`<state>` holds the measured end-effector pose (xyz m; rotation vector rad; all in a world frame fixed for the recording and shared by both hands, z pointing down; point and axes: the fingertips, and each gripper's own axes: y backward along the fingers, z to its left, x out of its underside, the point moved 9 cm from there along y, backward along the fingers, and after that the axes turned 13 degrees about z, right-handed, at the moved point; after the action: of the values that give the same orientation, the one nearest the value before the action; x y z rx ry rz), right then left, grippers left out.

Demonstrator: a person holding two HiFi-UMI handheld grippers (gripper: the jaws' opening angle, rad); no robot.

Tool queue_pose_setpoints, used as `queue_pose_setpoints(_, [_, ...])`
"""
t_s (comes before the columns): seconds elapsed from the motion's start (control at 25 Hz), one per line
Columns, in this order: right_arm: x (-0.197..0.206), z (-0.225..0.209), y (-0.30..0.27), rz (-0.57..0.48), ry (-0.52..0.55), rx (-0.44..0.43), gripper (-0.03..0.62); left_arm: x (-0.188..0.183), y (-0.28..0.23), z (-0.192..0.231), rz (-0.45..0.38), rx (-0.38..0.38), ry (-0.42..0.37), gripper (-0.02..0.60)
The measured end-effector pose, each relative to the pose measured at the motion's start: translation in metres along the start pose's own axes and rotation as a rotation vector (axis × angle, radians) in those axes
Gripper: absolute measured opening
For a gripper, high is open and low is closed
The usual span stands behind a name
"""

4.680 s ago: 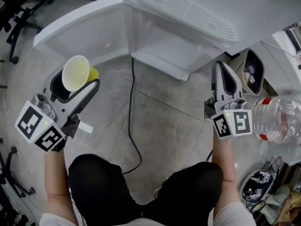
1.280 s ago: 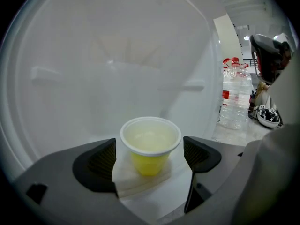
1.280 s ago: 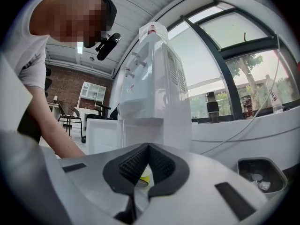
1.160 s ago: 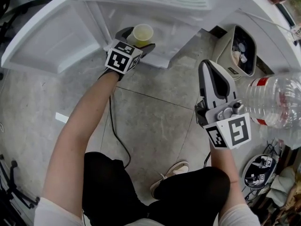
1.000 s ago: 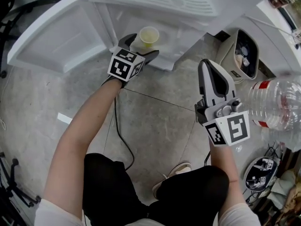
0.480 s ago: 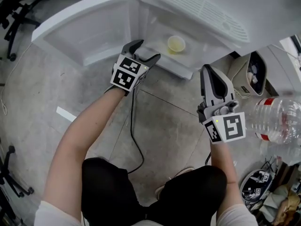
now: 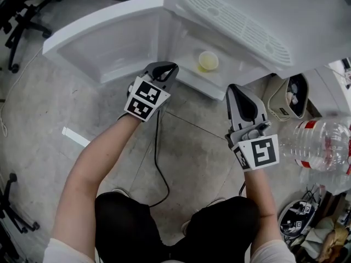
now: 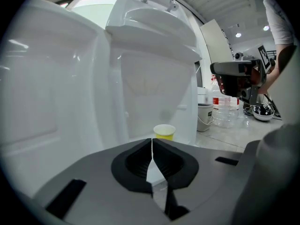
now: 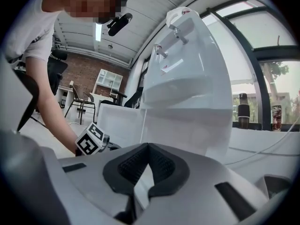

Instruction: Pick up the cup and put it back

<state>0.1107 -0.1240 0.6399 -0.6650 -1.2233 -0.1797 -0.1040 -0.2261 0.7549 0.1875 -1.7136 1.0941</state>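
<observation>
A yellow paper cup [image 7: 208, 61] stands upright on the floor of the open white cabinet [image 7: 236, 23]. In the left gripper view the cup [image 8: 164, 132] shows just beyond the jaw tips, apart from them. My left gripper [image 7: 171, 68] hovers at the cabinet's front edge, left of the cup. Its jaws have just been closing and now meet with nothing between them [image 8: 152, 145]. My right gripper [image 7: 237, 89] hangs over the tiled floor in front of the cabinet, shut and empty [image 9: 148, 147].
The cabinet door [image 7: 104, 37] stands swung open to the left. A black cable [image 7: 156, 147] runs across the floor between my arms. A clear plastic bottle [image 7: 323, 147] and a small waste bin [image 7: 293, 95] stand at the right. Chair legs [image 7: 16, 15] are at top left.
The left gripper let go of the cup, drew back from it toward the cabinet's edge and closed its jaws. The cup stays inside the cabinet. The right gripper shifted a little.
</observation>
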Motion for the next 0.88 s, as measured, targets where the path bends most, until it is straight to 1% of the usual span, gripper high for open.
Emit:
queue_pose_setpoints(0.08, [-0.006, 0.004, 0.002, 0.023, -0.010, -0.031, 0.018, 0.000, 0.006, 0.008, -0.007, -0.029, 0.045, 0.025])
queue_pose_setpoints(0.16, [-0.018, 0.005, 0.011, 0.054, -0.020, -0.062, 0.018, -0.009, 0.018, 0.009, -0.034, -0.056, 0.098, 0.023])
queue_pose_setpoints(0.28, [-0.049, 0.002, 0.028, 0.095, -0.030, -0.078, 0.018, -0.035, 0.049, -0.006, -0.058, -0.070, 0.110, 0.023])
queue_pose_setpoints(0.4, [-0.081, -0.003, 0.046, 0.105, -0.081, -0.061, 0.018, -0.061, 0.089, -0.027, -0.043, -0.036, 0.109, 0.023])
queue_pose_setpoints(0.52, [-0.117, 0.001, 0.067, 0.116, -0.116, -0.033, 0.018, -0.083, 0.130, -0.041, -0.004, -0.007, 0.096, 0.023])
queue_pose_setpoints(0.68, [-0.170, 0.009, 0.092, 0.124, -0.206, 0.008, 0.018, -0.118, 0.186, -0.036, 0.019, -0.015, 0.142, 0.023])
queue_pose_setpoints(0.76, [-0.198, 0.013, 0.106, 0.121, -0.246, 0.030, 0.018, -0.140, 0.214, -0.033, 0.015, -0.023, 0.149, 0.023])
queue_pose_setpoints(0.88, [-0.239, 0.017, 0.129, 0.128, -0.277, 0.056, 0.018, -0.174, 0.256, -0.028, 0.003, -0.042, 0.153, 0.023])
